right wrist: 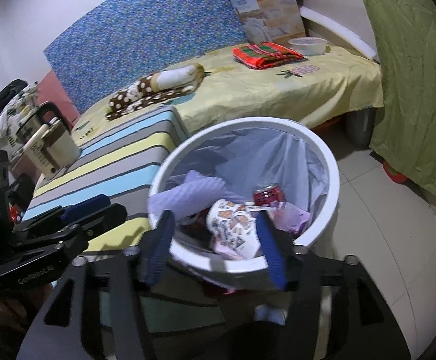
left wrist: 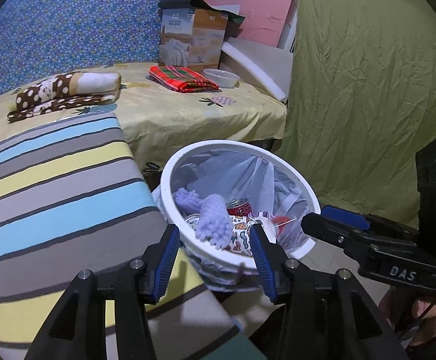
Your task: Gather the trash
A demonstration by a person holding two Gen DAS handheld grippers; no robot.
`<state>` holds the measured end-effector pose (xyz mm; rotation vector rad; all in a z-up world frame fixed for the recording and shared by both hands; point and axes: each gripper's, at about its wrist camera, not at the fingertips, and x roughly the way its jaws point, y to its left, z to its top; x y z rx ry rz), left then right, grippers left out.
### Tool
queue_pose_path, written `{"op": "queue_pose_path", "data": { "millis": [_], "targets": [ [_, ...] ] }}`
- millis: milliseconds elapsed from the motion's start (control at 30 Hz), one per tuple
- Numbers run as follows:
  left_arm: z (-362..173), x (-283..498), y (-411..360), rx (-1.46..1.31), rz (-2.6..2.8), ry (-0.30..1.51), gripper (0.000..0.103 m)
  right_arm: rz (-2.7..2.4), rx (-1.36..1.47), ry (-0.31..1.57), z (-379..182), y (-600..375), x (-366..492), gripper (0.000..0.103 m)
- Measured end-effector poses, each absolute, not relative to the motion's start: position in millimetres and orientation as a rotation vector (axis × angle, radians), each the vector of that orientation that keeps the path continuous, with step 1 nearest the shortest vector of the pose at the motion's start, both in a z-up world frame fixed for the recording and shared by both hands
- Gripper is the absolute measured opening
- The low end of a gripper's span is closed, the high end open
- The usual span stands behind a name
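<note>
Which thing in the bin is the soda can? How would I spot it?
Find the round white trash bin with a clear bag liner, standing on the floor beside the striped cushion. Look inside, toward the far side of the pile. The soda can is the only shiny red metal thing, lying behind the patterned paper cup and right of the lilac foam.

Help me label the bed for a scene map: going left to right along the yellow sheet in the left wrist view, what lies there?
Brown polka-dot blanket → red plaid cloth → white bowl. The cardboard box stands behind the cloth, so I leave it out of the order.
</note>
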<state>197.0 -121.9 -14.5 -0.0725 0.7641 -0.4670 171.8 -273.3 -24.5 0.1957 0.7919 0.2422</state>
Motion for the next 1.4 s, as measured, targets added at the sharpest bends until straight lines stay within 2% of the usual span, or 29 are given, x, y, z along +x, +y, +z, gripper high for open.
{"op": "queue_pose_path", "data": {
  "millis": [867, 1400],
  "targets": [
    [11.3, 92.0, -68.8, -0.084, -0.304, 0.694, 0.048, 0.334, 0.077, 0.711, -3.7, -221.7, 109.6, 0.06],
    [15.9, 67.4, -63.0, -0.08, -0.261, 0.672, 0.05, 0.338, 0.066, 0.676, 0.0, -217.2, 94.2, 0.06]
  ]
}}
